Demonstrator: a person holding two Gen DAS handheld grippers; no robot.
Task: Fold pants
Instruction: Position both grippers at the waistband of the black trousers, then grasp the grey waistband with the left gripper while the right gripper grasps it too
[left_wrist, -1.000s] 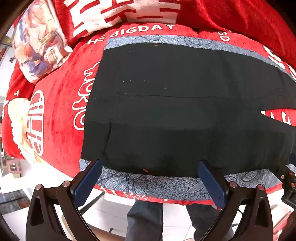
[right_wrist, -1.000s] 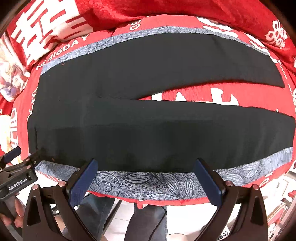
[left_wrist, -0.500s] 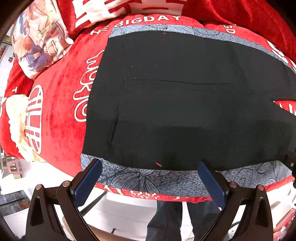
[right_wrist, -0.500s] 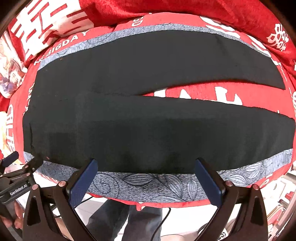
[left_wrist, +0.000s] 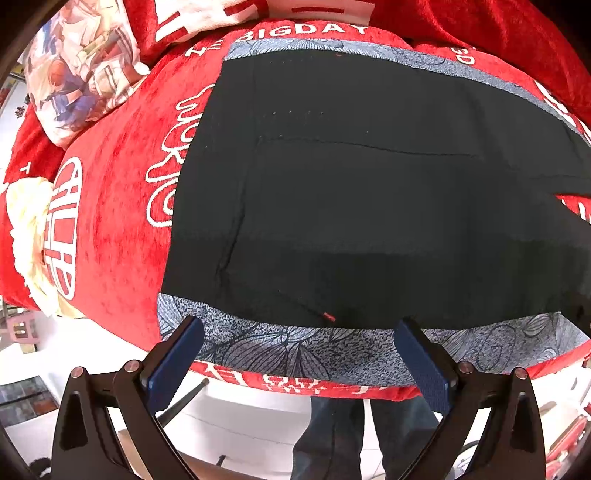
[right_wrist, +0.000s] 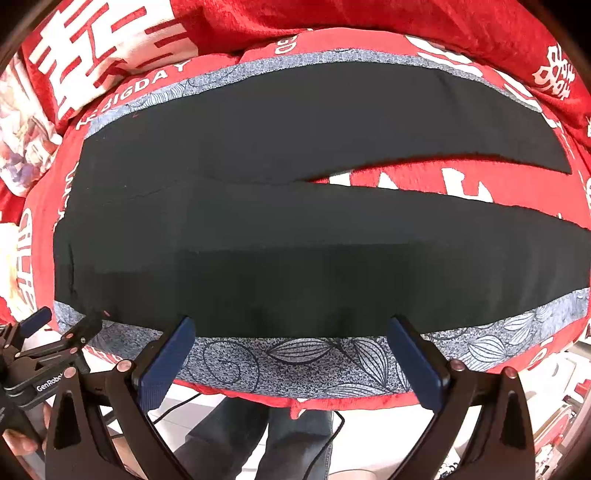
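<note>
Black pants (left_wrist: 369, 203) lie flat on a grey patterned cloth (left_wrist: 295, 354) over a red blanket. The waistband is at the left and both legs run right, split apart (right_wrist: 332, 251). My left gripper (left_wrist: 299, 354) is open and empty, hovering at the near edge by the waist end. My right gripper (right_wrist: 291, 350) is open and empty at the near edge of the closer leg. The left gripper also shows in the right wrist view (right_wrist: 55, 332), at the pants' near left corner.
The red blanket (left_wrist: 110, 221) with white lettering covers the surface. A printed pillow (left_wrist: 77, 70) lies at the far left, with red bedding (right_wrist: 406, 22) heaped behind. A person's legs (right_wrist: 251, 435) stand below the near edge on a white floor.
Both grippers have drawn slightly closer to the near edge of the pants, and the view has shifted a little. Both stay open. The pants have not moved.
</note>
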